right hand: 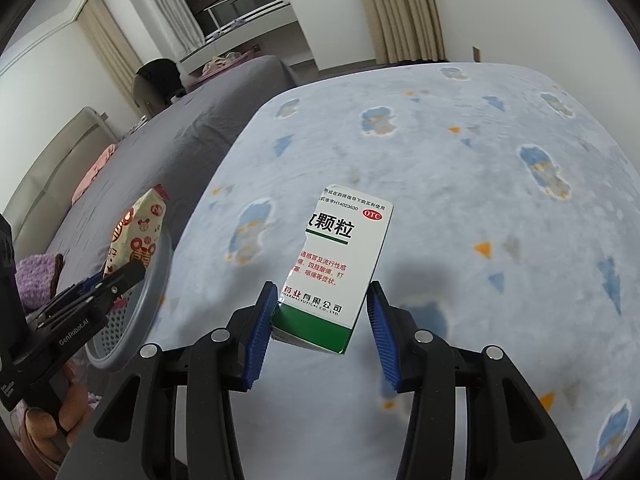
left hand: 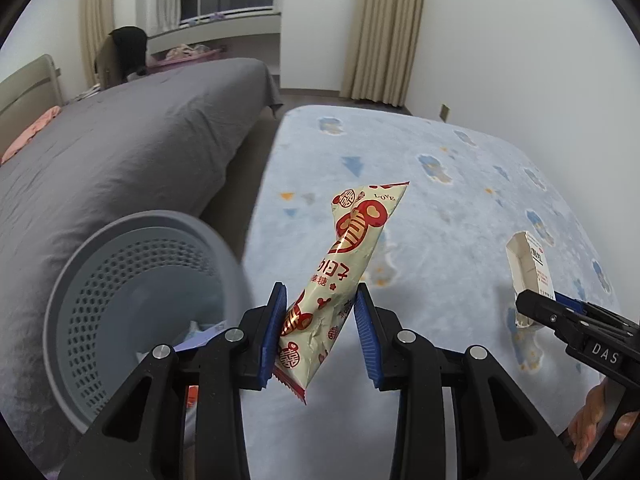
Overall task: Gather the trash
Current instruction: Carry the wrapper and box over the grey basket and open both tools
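While both pieces of trash are off the bed, the drop turns on the grey perforated wastebasket (left hand: pixel 132 300): it sits to the left, just beside the left hand-held gripper (left hand: pixel 320 320), well apart from the right hand-held gripper (right hand: pixel 320 316), so the left goes first by my read. Left is clamped on a cream-and-red candy wrapper (left hand: pixel 348 264), long axis running up and away from the pads, lower end hanging below them; the wrapper is beside the rim, not yet over the opening, needs a shift left before release. Right is clamped on a torn white-and-green medicine box (right hand: pixel 340 264), standing roughly upright between the pads, long axis pointing away. Basket already holds some scraps. Surface below is a light blue bed cover with cartoon print (left hand: pixel 460 200); a grey-sheeted bed (left hand: pixel 120 152) lies left, beige curtains (left hand: pixel 384 28) and a window behind
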